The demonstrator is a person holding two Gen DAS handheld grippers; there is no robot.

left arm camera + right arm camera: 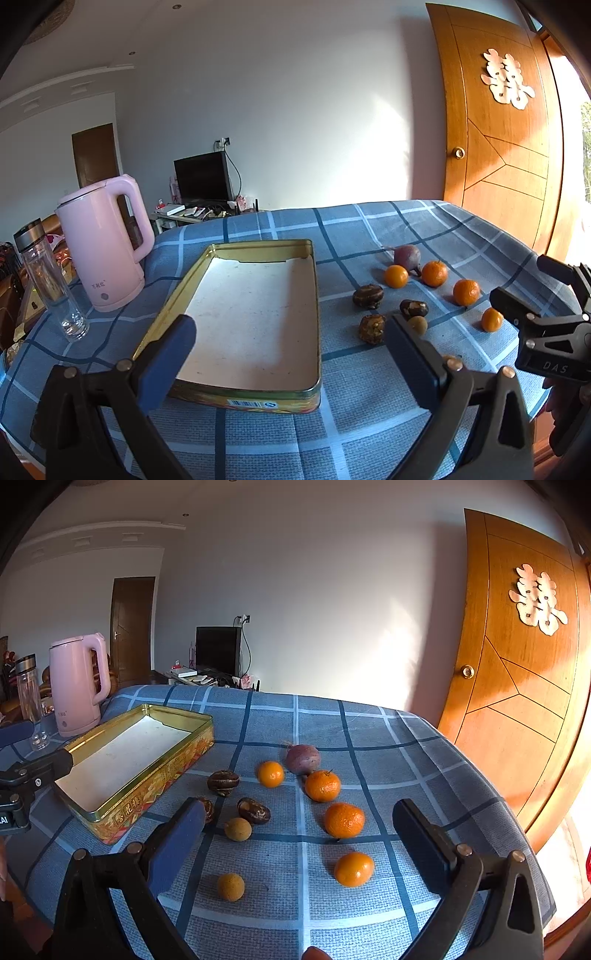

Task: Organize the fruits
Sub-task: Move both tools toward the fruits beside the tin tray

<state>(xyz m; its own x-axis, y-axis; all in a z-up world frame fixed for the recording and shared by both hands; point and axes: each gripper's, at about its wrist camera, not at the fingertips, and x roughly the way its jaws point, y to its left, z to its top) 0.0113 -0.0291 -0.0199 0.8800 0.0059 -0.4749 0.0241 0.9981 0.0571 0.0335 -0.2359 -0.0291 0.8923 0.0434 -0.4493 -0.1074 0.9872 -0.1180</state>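
Table (pixel 369 731) covered by a blue checked cloth. A gold-rimmed rectangular tin (pixel 173 764) is set on its left part, interior pale and bare, outer wall printed in red and gold.

Fruits are scattered loose on the cloth to the right of the tin, none inside it:
- 4 small oranges (pixel 344 820), bright, glossy, roughly round; 1 carries a short stem. They run in a loose line from the far side toward the near edge.
- 1 dull purple-red round fruit (pixel 303 758) is seen at the far end, touching or just beside the stemmed orange.
- 3 dark brown wrinkled fruits (pixel 223 782), shrivelled, with lighter patches; 1 is partly hidden behind a blue pad in the right wrist view.
- 2 small tan round fruits (pixel 231 886), matte skin; 1 lies nearest the table edge, the other just beside a brown wrinkled one.

Left hand-held gripper (pixel 291 343): jaws spread fully wide, nothing between the pads, held above the tin's near end.

Right hand-held gripper (pixel 299 827): jaws likewise spread wide, nothing gripped, held over the fruit cluster without contact.

Beyond the tin, a pink kettle (pixel 103 243) and a clear bottle (pixel 51 280) are noted at the table's left side. A wooden door (pixel 517 672) is seen at right.
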